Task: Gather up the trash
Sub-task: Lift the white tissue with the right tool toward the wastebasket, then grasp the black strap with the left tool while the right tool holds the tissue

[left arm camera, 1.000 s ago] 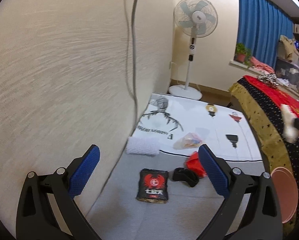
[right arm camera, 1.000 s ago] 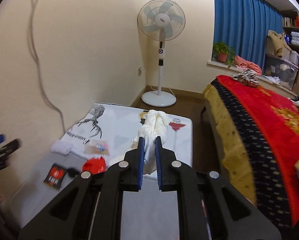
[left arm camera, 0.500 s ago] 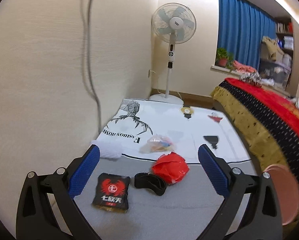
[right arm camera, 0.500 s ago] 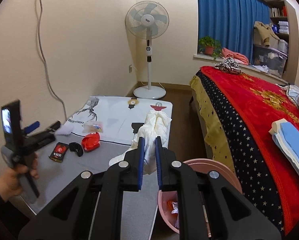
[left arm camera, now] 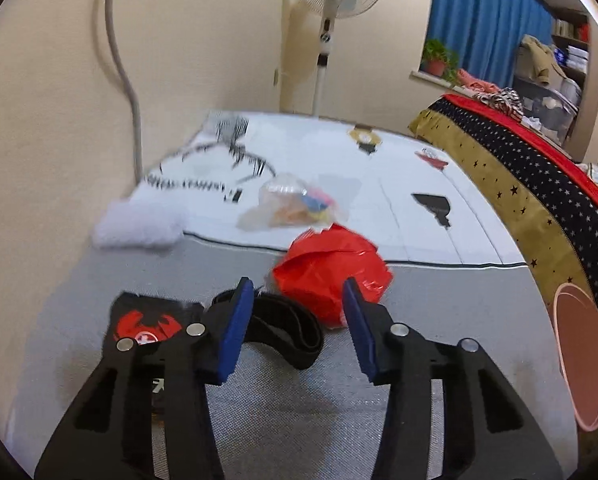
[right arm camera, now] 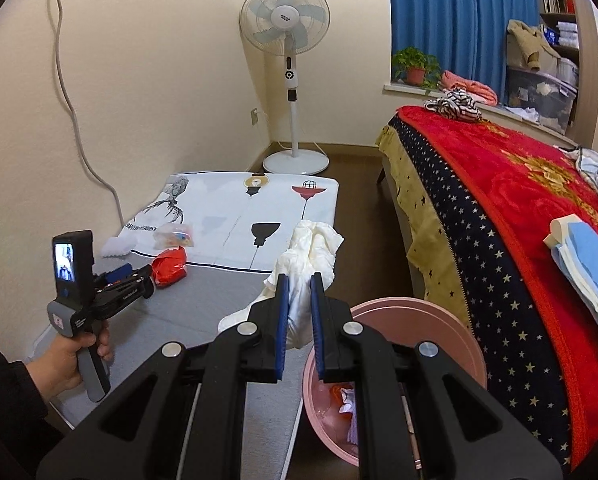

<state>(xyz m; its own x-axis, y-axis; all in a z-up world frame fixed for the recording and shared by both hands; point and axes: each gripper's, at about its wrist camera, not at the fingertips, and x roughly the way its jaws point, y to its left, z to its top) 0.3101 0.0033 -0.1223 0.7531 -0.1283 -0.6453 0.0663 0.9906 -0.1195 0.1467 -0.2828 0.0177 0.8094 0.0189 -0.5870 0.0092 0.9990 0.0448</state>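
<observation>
Now the left gripper (left arm camera: 299, 312) closes its fingers around empty air — the red wrapper ball (left arm camera: 331, 272) lies just ahead, slightly right; the right gripper (right arm camera: 299, 312) stays clamped on white cloth (right arm camera: 311, 256).

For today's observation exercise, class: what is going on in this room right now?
A person holding a gripper in each hand is collecting trash from a low table. The right gripper is shut on a crumpled white bag, just above a pink bin that already holds some scraps. The left gripper is closing its jaws near a red bag and a black band, with neither gripped yet. A black packet and a clear bag wait.
</observation>
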